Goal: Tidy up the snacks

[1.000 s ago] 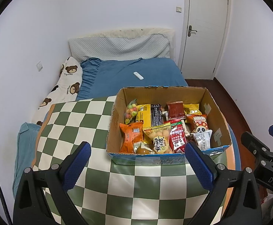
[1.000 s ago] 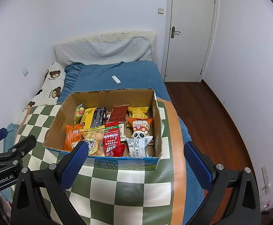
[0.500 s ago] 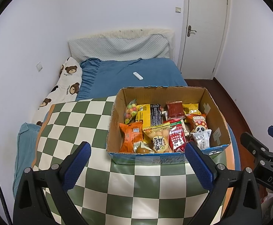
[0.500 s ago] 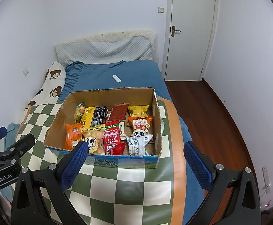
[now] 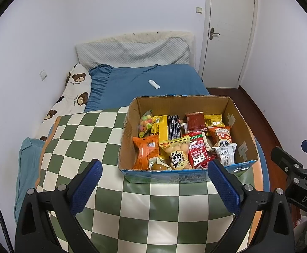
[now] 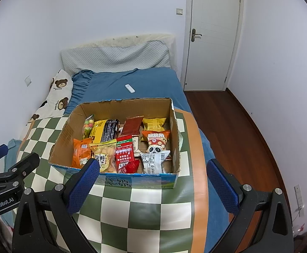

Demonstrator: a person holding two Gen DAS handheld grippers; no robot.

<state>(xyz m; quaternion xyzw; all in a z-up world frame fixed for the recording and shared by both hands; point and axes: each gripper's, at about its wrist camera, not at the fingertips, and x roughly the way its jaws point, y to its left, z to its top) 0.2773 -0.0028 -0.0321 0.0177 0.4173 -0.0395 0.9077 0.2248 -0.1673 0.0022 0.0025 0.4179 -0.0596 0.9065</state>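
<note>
You are holding both claws released and empty above the near edge of the checkered tabletop [image 5: 86, 139], barely shifting from a second ago. Your left claw [image 5: 153, 186] and right claw [image 6: 152, 184] are hovering just short of the cardboard box [image 6: 63, 139], which is sitting unmoved toward the tabletop's far right corner. The snacks [image 5: 183, 141] are lying packed inside it, unchanged

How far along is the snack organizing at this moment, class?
Done: nothing visibly; every snack packet, like the orange packet, sits inside the cardboard box. In hand: nothing; the left gripper and right gripper are open and empty. Left: all sorting, with the checkered cloth bare.
</note>
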